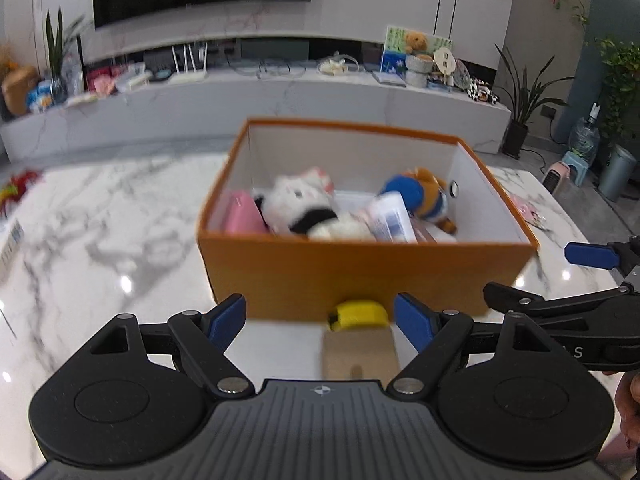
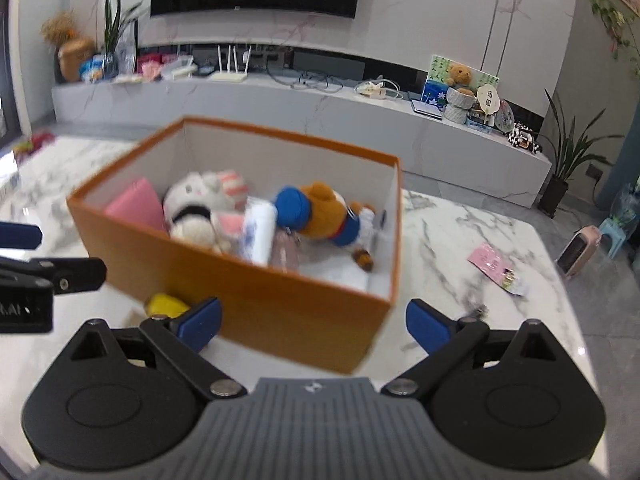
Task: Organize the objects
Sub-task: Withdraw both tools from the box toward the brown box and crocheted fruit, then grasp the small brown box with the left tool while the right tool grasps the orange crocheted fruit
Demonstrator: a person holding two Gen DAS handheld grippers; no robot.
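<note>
1. The left gripper point(image 1: 320, 322) has its jaws wide apart and holds nothing; between its blue fingertips point(image 1: 229, 316), and just in front of the near wall of the orange box point(image 1: 360, 276), lies a yellow item point(image 1: 358, 314) fixed to a brown card point(image 1: 360, 354); what the item is cannot be told through the blur.
2. The right gripper point(image 2: 314, 322) also has its jaws apart and empty; they straddle the box's near right corner without touching it.
3. Inside the box lie a white cat plush point(image 1: 308, 204), a pink pouch point(image 1: 244, 214), a white tube point(image 1: 390, 218) and a bear plush in blue point(image 1: 422, 196), so much of the sorting appears done.
4. The step in hand is probably picking up the carded yellow item; the left gripper would do well to come down level with the card, close on the yellow part or the card's edges, and lift clear of the box wall before moving over the rim.
5. Right of the box on the marble table point(image 2: 460, 240) a pink packet point(image 2: 496, 266) lies well apart; it suits the right gripper.
6. The risk: the card lies flat against the tabletop and close to the box, so the fingers may skid or nudge the box.
</note>
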